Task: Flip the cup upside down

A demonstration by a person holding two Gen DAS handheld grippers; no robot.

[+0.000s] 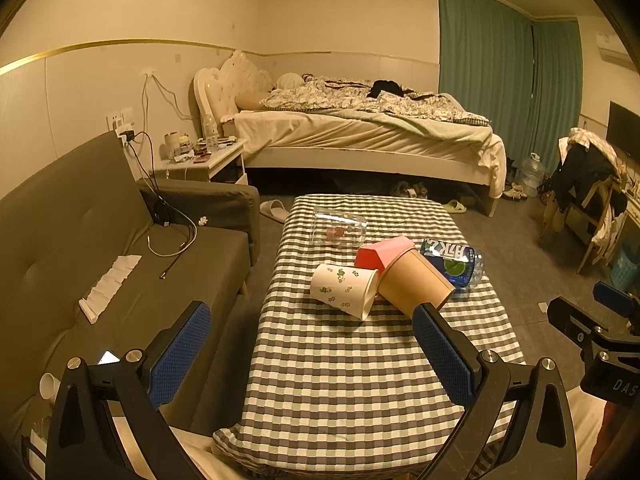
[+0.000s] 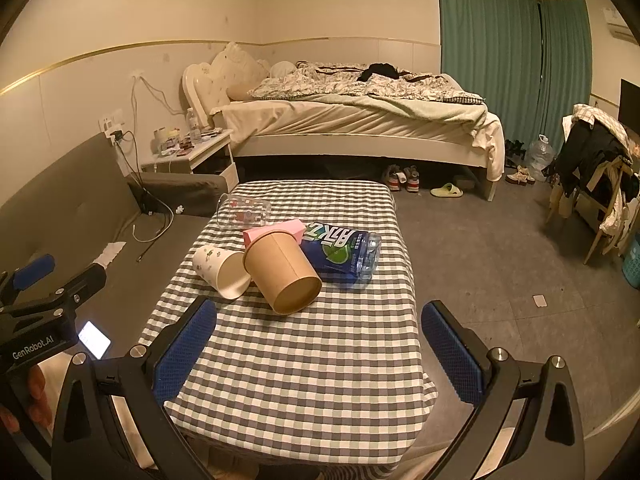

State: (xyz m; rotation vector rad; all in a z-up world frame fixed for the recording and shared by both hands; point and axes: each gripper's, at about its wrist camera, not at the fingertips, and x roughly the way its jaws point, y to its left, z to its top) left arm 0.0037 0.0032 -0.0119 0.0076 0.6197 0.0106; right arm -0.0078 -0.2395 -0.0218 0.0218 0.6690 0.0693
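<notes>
A brown paper cup [image 1: 414,282] [image 2: 282,272] lies on its side on the checked table [image 1: 340,380] [image 2: 296,360], mouth toward me. A white paper cup with green leaf prints [image 1: 344,290] [image 2: 220,266] lies on its side just left of it, touching it. My left gripper [image 1: 310,344] is open and empty, held above the table's near half, short of both cups. My right gripper [image 2: 320,340] is open and empty, also short of the cups. The right gripper's body shows at the left wrist view's right edge.
A pink box [image 1: 382,254] [image 2: 274,230], a blue-labelled bottle on its side [image 1: 454,264] [image 2: 344,254] and a clear plastic container [image 1: 338,230] [image 2: 244,212] lie behind the cups. A grey sofa [image 1: 100,248] runs along the table's left; a bed [image 1: 360,132] stands behind.
</notes>
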